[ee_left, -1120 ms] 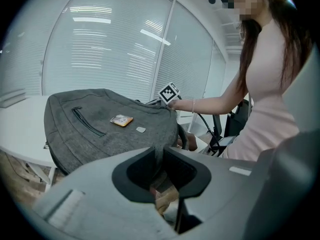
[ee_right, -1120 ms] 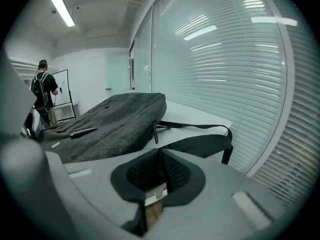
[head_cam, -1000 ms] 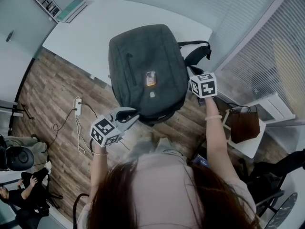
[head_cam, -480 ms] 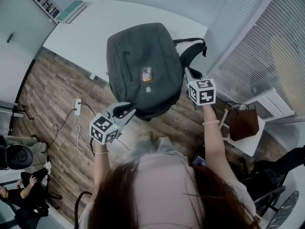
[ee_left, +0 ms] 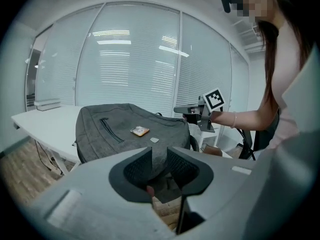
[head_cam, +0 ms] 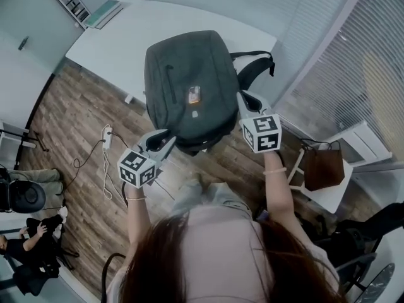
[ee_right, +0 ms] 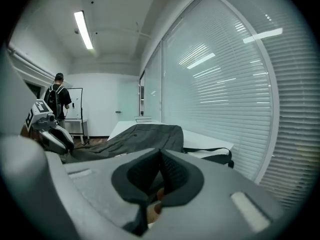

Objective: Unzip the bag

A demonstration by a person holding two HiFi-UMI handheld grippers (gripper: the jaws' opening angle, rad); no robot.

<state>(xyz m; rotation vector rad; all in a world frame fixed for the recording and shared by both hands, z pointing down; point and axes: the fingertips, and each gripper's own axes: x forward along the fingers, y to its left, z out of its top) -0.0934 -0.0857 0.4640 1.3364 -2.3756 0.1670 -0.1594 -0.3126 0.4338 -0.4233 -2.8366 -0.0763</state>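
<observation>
A dark grey backpack (head_cam: 189, 74) lies flat on the white table (head_cam: 126, 30), its near end hanging over the table edge. An orange tag (head_cam: 194, 95) sits on its front panel. My left gripper (head_cam: 163, 142) is at the bag's near left corner; in the left gripper view (ee_left: 159, 153) its jaws are opening, with only the bag (ee_left: 125, 129) beyond the gap and nothing pressed between the pads. My right gripper (head_cam: 242, 98) is beside the bag's right edge near the black straps (head_cam: 255, 68). In the right gripper view (ee_right: 160, 154) the jaws look shut, with nothing visible between them.
A brown bag (head_cam: 322, 166) stands on a white stool at the right. A power strip with cables (head_cam: 107, 137) lies on the wood floor at the left. A black chair (head_cam: 25, 194) and a seated person (head_cam: 31, 245) are at the lower left. Blinds line the glass wall.
The right gripper has drawn back toward the person along the bag's right side. The left gripper's jaws have spread and stayed by the bag's near left corner.
</observation>
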